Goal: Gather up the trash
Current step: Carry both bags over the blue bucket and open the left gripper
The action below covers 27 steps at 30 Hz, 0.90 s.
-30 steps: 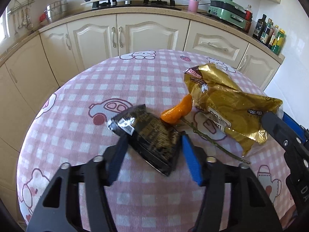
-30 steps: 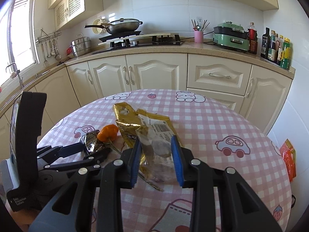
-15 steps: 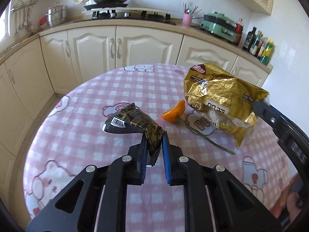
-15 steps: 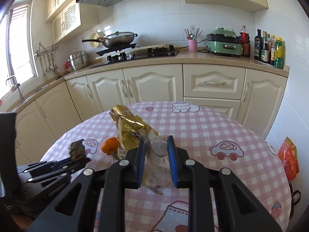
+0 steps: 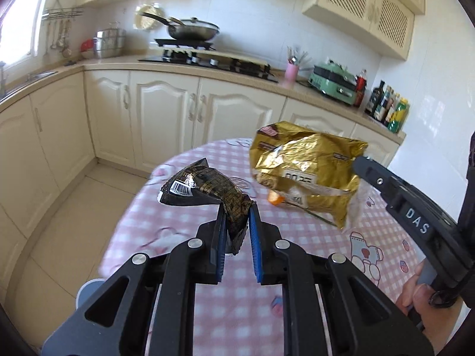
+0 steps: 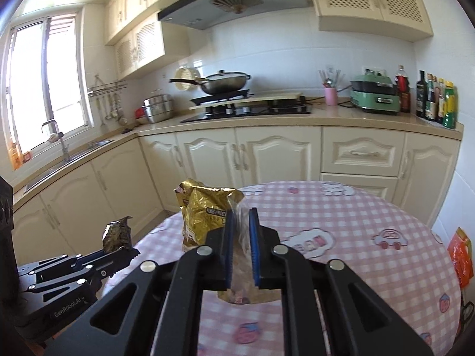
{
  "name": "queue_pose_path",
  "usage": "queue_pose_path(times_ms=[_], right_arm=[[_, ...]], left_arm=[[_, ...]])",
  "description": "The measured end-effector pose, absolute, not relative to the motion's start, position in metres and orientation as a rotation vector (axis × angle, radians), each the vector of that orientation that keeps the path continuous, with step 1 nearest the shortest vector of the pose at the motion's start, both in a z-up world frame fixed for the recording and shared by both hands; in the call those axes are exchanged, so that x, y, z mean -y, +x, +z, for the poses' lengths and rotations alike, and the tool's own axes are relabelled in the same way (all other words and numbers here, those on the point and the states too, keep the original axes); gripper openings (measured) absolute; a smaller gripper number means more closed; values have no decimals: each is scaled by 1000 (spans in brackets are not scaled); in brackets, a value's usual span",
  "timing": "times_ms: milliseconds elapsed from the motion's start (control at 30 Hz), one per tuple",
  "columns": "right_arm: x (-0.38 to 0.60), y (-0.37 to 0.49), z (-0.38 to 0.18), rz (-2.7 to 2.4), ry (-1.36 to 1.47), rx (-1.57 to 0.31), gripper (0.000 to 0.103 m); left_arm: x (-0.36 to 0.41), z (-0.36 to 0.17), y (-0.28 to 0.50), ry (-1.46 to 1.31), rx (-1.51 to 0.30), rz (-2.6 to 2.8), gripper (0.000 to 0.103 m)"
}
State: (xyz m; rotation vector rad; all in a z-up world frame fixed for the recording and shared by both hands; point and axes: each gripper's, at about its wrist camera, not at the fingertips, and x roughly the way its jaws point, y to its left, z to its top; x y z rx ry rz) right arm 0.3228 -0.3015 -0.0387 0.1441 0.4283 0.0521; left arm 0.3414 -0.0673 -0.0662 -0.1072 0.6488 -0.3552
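Both wrappers have left the table: the black wrapper [image 5: 204,188] now hangs in the air, pinched in my left claw [image 5: 236,231], and the gold bag [image 6: 204,210] is clamped in my right claw [image 6: 241,237]. Only an orange peel [image 5: 274,199] remains on the checked tablecloth [image 5: 371,237]; I reckon a bin comes next.

round table [image 5: 184,231] in pink checked cloth, with an orange peel [image 5: 274,199] and thin stem [image 5: 319,217]

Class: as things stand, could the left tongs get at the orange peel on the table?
Probably not yet. The left tongs are shut on the black wrapper, and the gold bag, held up by the right tongs, hangs over the orange peel.
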Motion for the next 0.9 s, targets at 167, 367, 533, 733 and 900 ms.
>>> queue_pose_path(times_ms=[167, 367, 533, 733, 900], right_arm=[[246, 317, -32, 144, 119, -430, 10], [177, 314, -33, 257, 83, -451, 10], [112, 317, -48, 349, 43, -493, 10], [46, 327, -83, 431, -6, -574, 10], [4, 336, -118, 475, -37, -645, 10]], left_arm=[[20, -62, 324, -152, -624, -299, 13], [-41, -66, 306, -210, -616, -212, 13], [-90, -83, 297, -264, -634, -129, 13], [-138, -110, 294, -317, -675, -35, 13], [-174, -141, 296, -365, -725, 23, 13]])
